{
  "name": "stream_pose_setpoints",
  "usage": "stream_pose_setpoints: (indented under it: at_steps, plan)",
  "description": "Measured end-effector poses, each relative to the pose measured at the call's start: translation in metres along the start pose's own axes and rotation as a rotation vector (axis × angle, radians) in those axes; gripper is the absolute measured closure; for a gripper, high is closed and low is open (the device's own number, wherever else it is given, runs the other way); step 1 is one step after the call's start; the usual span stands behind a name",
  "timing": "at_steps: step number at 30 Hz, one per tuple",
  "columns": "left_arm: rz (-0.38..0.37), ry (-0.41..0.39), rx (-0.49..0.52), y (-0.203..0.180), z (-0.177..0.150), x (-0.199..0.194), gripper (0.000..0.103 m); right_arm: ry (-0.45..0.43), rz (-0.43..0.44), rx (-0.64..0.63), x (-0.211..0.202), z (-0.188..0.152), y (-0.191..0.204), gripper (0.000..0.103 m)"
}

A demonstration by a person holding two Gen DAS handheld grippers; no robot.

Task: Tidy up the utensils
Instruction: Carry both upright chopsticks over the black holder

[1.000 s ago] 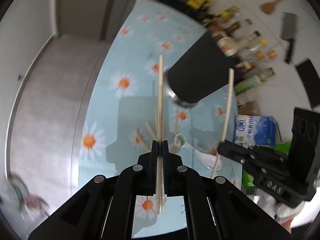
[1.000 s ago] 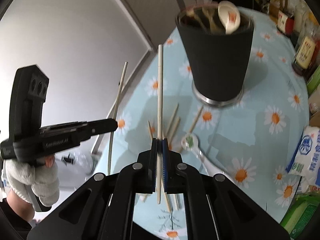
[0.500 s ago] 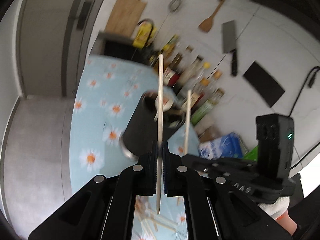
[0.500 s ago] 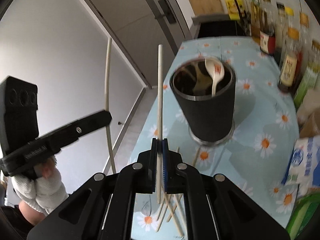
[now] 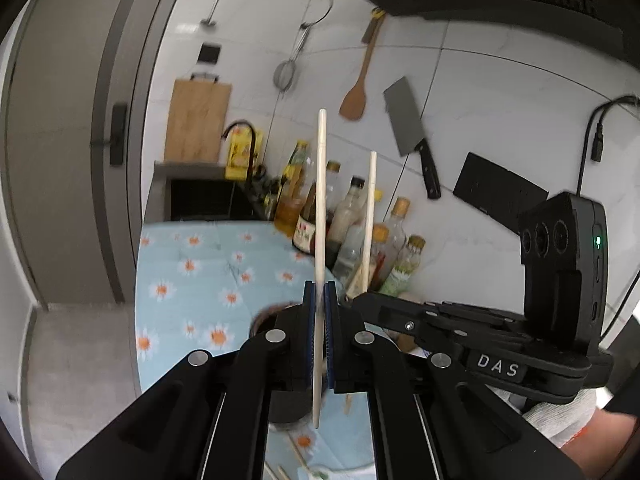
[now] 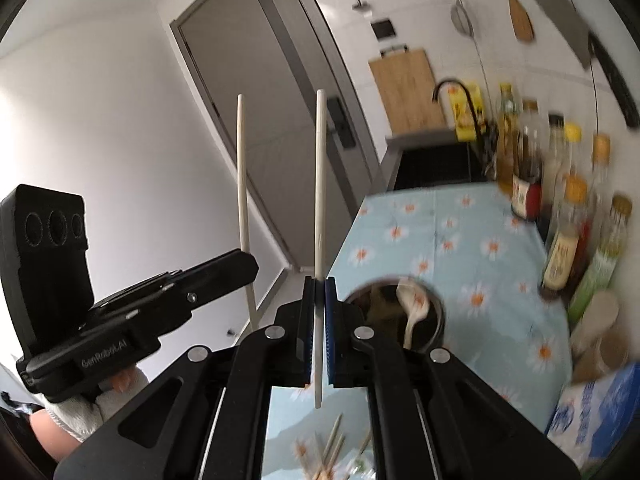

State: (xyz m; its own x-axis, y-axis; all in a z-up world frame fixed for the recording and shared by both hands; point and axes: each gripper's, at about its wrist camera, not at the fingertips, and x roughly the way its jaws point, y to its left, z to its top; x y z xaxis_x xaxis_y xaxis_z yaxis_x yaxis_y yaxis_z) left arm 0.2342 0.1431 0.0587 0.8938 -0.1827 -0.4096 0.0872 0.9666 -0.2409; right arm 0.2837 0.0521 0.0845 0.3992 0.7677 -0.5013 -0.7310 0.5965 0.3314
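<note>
1. Your left gripper [image 5: 319, 312] is clamped tight on a pale chopstick [image 5: 320, 216], which stands upright between the closed jaws, its long end pointing up past the bottles [image 5: 352, 216] and its short end hanging below the pads.
2. Your right gripper [image 6: 319, 312] pinches a second chopstick [image 6: 319, 184] the same way, upright, jaws closed on it near its lower end.
3. Each camera catches the other tool just beside its own: the right gripper enters the left view from the right, the left gripper [image 6: 240, 268] enters the right view from the left, and the two sticks stand roughly parallel.
4. The black cup [image 6: 434, 328] sits on the daisy-print tablecloth [image 6: 460, 240] just right of your right gripper's tips, holding a white spoon [image 6: 414, 308] and some brown sticks; in the left view its blurred rim shows directly behind your left gripper.
5. More chopsticks [image 6: 328, 456] lie loose on the cloth below the grippers.
6. Your gloved hands [image 6: 100, 400] hold both tools level above the table, cameras facing the tiled wall.
</note>
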Motion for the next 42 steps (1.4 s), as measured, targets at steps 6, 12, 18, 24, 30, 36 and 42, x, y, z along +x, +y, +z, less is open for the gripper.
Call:
stream_pose_setpoints:
  at_steps: [6,12,18,24,30,36,42]
  plan:
    - [0.002,-0.042,0.018,0.006,0.016,0.018,0.1,-0.102,0.009,-0.022,0.002,0.022,-0.013,0.097]
    - [0.004,-0.076,0.032,0.007,0.021,0.036,0.1,-0.127,-0.001,-0.018,0.012,0.031,-0.029,0.097]
    - [0.01,-0.106,0.047,0.011,0.014,0.053,0.099,-0.126,-0.011,-0.012,0.023,0.028,-0.038,0.097]
    - [-0.017,-0.078,-0.038,0.03,-0.002,0.069,0.1,-0.091,-0.023,-0.001,0.037,0.02,-0.047,0.097]
    - [-0.045,-0.08,-0.031,0.032,-0.019,0.075,0.099,-0.057,-0.042,0.016,0.049,0.006,-0.054,0.097]
    - [-0.055,-0.06,-0.008,0.032,-0.037,0.087,0.099,-0.041,-0.076,0.039,0.053,-0.004,-0.061,0.097]
    - [-0.021,-0.047,-0.029,0.033,-0.041,0.088,0.099,-0.017,-0.062,0.06,0.055,-0.009,-0.063,0.097]
